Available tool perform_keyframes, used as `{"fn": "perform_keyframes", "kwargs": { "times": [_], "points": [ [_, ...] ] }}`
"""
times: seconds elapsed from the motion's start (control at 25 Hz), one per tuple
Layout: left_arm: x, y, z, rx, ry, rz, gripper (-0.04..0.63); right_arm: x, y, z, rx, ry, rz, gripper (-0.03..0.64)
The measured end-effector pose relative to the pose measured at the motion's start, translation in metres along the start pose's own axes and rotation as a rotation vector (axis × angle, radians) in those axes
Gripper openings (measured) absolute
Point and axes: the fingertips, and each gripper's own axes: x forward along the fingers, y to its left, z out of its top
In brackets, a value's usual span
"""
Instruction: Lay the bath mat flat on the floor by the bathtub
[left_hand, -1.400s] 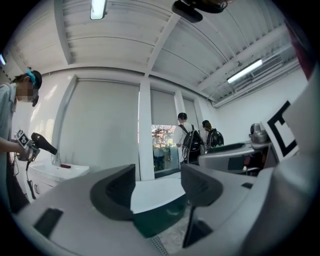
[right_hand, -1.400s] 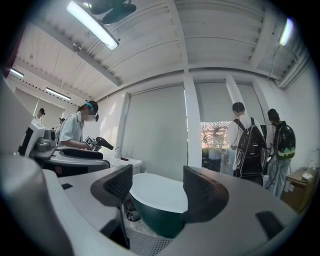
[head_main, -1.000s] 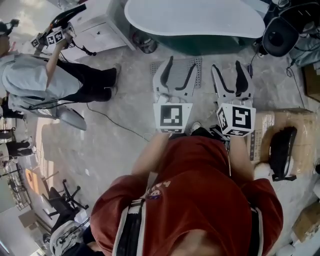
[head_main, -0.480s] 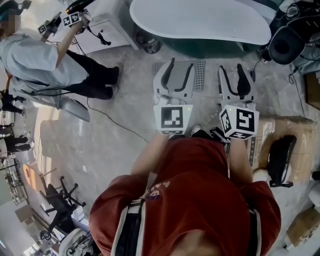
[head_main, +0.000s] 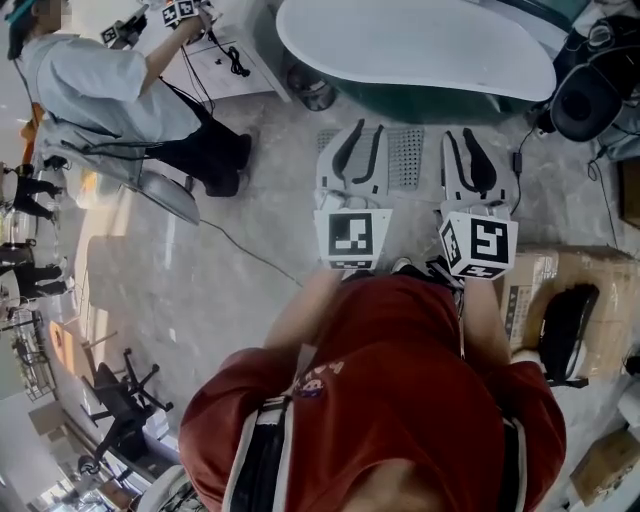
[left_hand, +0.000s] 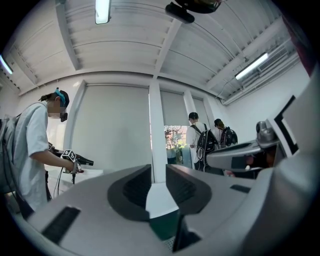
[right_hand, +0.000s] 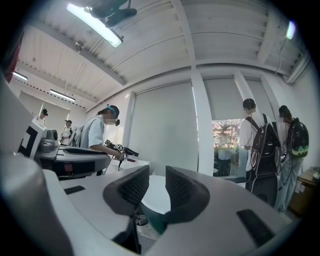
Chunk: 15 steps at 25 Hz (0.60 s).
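The grey perforated bath mat (head_main: 404, 157) lies on the marble floor just in front of the white bathtub (head_main: 420, 45). Both grippers are held side by side over it, pointing at the tub. My left gripper (head_main: 366, 135) is above the mat's left part, and its jaws are closing with nothing between the pads. My right gripper (head_main: 463, 145) is above the mat's right edge, likewise closing on nothing. In the left gripper view, the left gripper (left_hand: 158, 172) shows a narrow gap with the tub's rim (left_hand: 160, 197) behind. The right gripper (right_hand: 157, 175) shows the same gap.
Another person (head_main: 110, 80) with grippers stands at the upper left by a white cabinet (head_main: 240, 65). A cable (head_main: 250, 250) runs across the floor. A cardboard box (head_main: 535, 290) with a black object (head_main: 565, 325) sits on the right. People with backpacks (right_hand: 262, 145) stand beyond the tub.
Both grippers' jaws have drawn much closer together. The grippers have shifted slightly right in the head view, and the other person has moved toward the upper left.
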Motion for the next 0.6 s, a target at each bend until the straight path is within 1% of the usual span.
{"fn": "perform_keyframes", "kwargs": {
  "times": [0.12,0.2,0.32,0.48,0.56,0.6],
  "points": [
    [-0.010,0.007,0.003,0.002,-0.015,0.002,0.069,-0.003,0.011,0.004,0.001,-0.019,-0.006,0.056],
    [-0.013,0.009,0.006,-0.003,-0.023,0.002,0.057,-0.004,0.015,0.006,0.007,-0.032,-0.004,0.037],
    [-0.011,0.009,0.006,-0.025,-0.030,0.006,0.041,-0.002,0.014,0.005,0.010,-0.031,0.004,0.023],
    [-0.010,0.008,0.006,-0.035,-0.031,-0.006,0.015,0.000,0.013,0.003,0.007,-0.027,0.004,0.011],
    [-0.011,0.007,0.008,-0.049,-0.033,-0.005,0.014,0.000,0.013,0.001,0.003,-0.021,0.001,0.011],
    [-0.010,0.006,0.007,-0.045,-0.030,-0.008,0.014,0.000,0.013,0.000,0.002,-0.018,-0.001,0.011]
  ]
}}
